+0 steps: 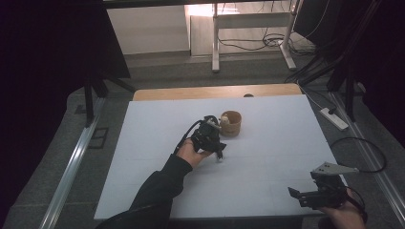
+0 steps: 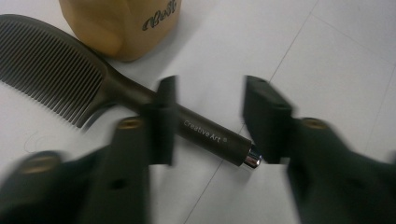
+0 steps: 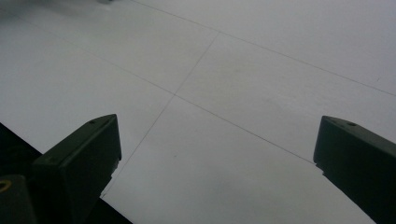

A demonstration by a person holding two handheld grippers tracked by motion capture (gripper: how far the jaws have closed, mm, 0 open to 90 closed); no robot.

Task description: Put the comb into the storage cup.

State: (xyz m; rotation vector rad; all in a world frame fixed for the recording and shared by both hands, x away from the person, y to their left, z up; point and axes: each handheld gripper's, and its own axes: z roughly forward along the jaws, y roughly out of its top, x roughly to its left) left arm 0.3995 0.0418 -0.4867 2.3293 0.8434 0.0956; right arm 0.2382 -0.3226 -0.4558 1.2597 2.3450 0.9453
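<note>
Closing left gripper [image 2: 210, 123] around comb [image 2: 93, 88] handle beside wooden cup [image 2: 116, 23], mid-table [image 1: 267, 157], pads not yet pinching; squaring up advisable. Idling wide open near front-right corner: right gripper [image 3: 217, 154].

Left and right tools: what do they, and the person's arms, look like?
Both are black. The left tool trails a black cable; its jaws end in blocky square pads with brass-coloured screws. The right tool carries a grey three-cornered plate. The left forearm wears a dark sleeve.

The high view looked forward and down over the whole white tabletop [image 1: 267, 143]. The left tool's [image 2: 210, 119] camera sat close above it, somewhat blurred; the right tool's [image 3: 217, 154] camera skimmed its near edge.
</note>
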